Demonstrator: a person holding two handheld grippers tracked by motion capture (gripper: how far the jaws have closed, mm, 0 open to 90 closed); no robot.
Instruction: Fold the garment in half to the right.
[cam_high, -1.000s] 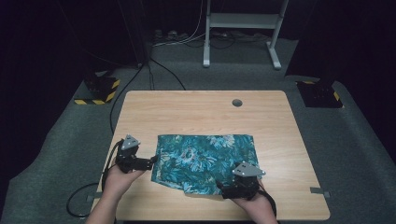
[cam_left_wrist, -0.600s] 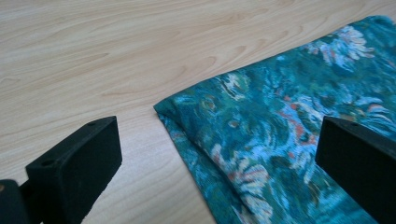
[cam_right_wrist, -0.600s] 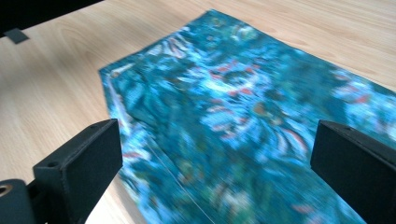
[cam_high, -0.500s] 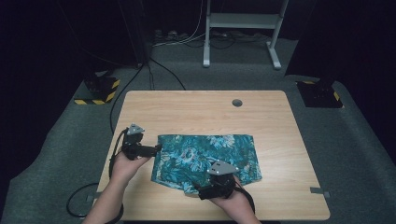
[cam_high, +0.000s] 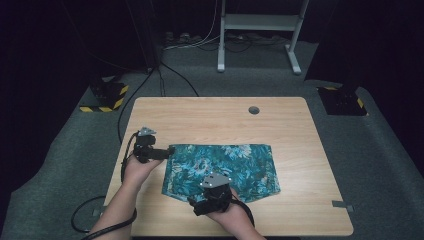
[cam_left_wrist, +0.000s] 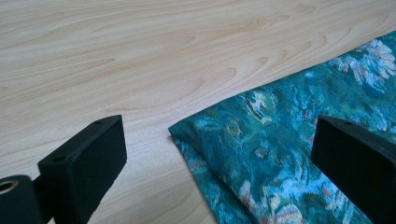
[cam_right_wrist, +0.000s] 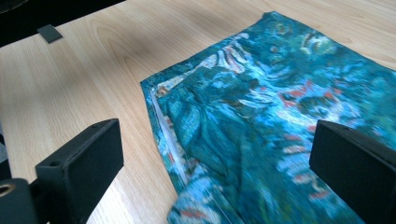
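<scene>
Both sets of fingers gape wide over the floral cloth (cam_high: 222, 167); the left gripper (cam_high: 162, 153) should pinch its corner cleanly, the right gripper (cam_high: 196, 206) the near edge, flat against the counter (cam_high: 210, 117)

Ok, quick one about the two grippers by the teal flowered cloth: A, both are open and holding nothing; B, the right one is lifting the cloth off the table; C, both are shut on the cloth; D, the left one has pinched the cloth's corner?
A: the left gripper and the right gripper both have their jaws wide apart, with the cloth lying flat on the table.
</scene>
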